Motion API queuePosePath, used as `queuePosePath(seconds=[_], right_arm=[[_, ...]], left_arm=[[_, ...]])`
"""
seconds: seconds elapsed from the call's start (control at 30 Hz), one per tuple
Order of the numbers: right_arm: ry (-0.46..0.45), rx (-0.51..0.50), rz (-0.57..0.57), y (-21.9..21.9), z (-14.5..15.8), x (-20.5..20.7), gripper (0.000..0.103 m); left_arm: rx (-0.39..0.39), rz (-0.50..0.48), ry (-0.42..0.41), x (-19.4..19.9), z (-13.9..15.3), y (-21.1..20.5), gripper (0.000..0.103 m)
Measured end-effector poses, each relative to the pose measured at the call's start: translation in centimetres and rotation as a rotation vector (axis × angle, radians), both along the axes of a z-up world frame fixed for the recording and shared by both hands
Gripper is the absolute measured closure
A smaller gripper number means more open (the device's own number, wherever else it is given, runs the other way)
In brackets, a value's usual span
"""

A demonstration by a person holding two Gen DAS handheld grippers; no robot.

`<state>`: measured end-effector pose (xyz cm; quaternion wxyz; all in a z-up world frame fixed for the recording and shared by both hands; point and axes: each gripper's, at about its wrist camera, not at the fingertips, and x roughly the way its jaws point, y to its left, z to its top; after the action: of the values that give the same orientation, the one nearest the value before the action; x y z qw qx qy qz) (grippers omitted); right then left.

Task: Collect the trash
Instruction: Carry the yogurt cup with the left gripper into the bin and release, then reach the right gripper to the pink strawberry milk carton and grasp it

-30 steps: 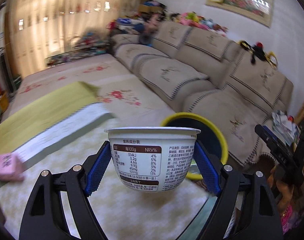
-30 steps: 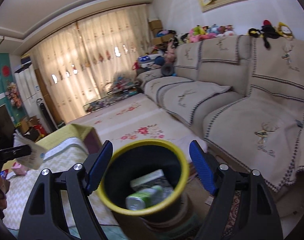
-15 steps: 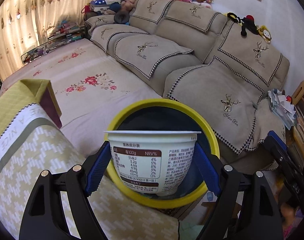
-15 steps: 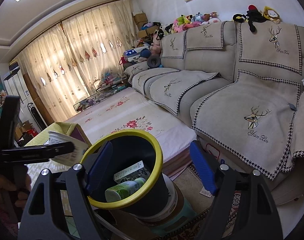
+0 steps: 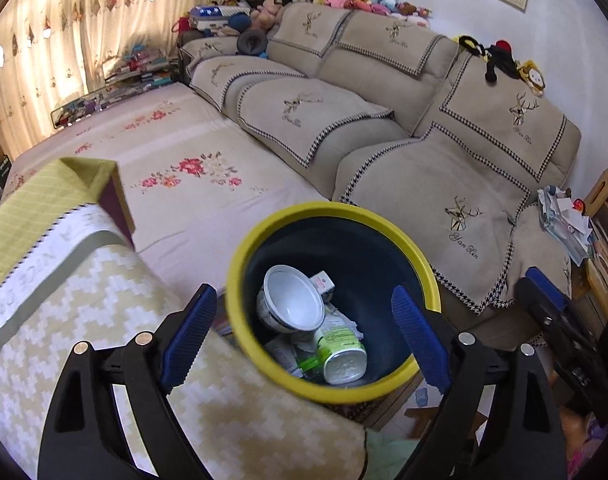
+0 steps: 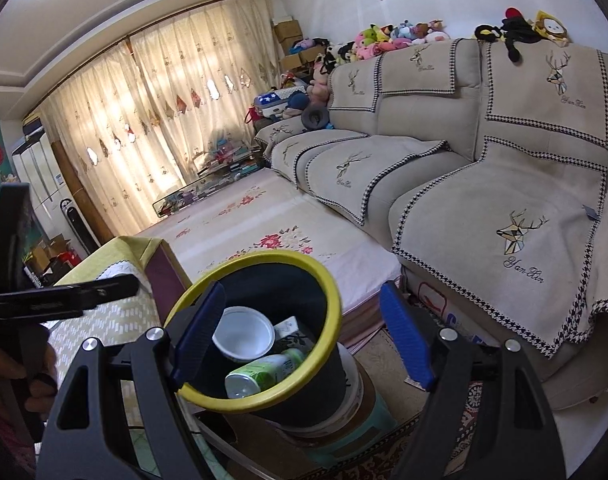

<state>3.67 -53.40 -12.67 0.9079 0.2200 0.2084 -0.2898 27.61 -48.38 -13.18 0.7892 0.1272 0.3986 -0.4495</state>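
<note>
Your left tongs (image 5: 304,336) opening, nothing between pads; white cup (image 5: 292,300) lies inside yellow-rimmed bin (image 5: 240,264). Your right tongs (image 6: 304,336) apart, bracketing bin, not touching

The left wrist view looks steeply down between the left claw (image 5: 304,336) fingers into the bin (image 5: 332,390) from close above — its yellow rim fills the lower middle, the tabletop (image 5: 104,320) at lower left. The right wrist view sits lower and flatter, facing the bin (image 6: 323,280) from its side (the right claw (image 6: 302,336) frames it). Both share the bin, the cup (image 5: 292,300) inside, the sofa (image 5: 443,168) and curtains (image 6: 144,112) behind — each view catches the other claw at its edge.
</note>
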Motion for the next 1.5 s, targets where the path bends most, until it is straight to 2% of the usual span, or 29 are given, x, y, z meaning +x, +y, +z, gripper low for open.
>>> queuePosePath(seconds=[0.07,0.27,0.47,0.73,0.87,1.0,1.17,1.23,1.4,1.5], right_arm=[[0.003,-0.001,0.017,0.5,0.1,0.5,0.028],[0.027,0.005,0.121,2.7,0.1,3.6,0.027],[0.051,-0.016,0.261,6.5,0.6,8.1,0.026],[0.108,-0.063,0.509,13.9,2.0,16.0,0.023],[0.157,-0.09,0.649,18.3,2.2,20.3,0.023],[0.202,-0.083,0.846,23.8,1.4,25.0,0.023],[0.243,-0.121,1.071,30.5,0.2,30.0,0.021],[0.251,-0.115,1.141,32.5,-0.2,31.9,0.018],[0.299,-0.136,1.185,35.6,-1.8,36.2,0.017],[0.324,-0.112,1.198,36.3,-2.6,38.4,0.017]], left_arm=[[-0.013,0.019,-0.013,0.0,0.7,1.9,0.012],[-0.049,0.128,-0.043,0.5,1.7,11.0,0.008],[-0.07,0.297,-0.084,1.5,1.7,22.5,0.006],[-0.076,0.512,-0.211,1.8,1.2,38.1,0.006],[-0.098,0.597,-0.22,1.7,0.9,45.2,0.005],[-0.128,0.659,-0.25,0.9,0.3,50.6,0.005],[-0.2,0.695,-0.244,0.8,-0.7,53.5,0.005],[-0.216,0.691,-0.227,1.3,-0.9,52.9,0.005],[-0.223,0.684,-0.212,1.5,-1.3,52.6,0.005],[-0.236,0.684,-0.198,1.6,-1.5,52.8,0.005]])
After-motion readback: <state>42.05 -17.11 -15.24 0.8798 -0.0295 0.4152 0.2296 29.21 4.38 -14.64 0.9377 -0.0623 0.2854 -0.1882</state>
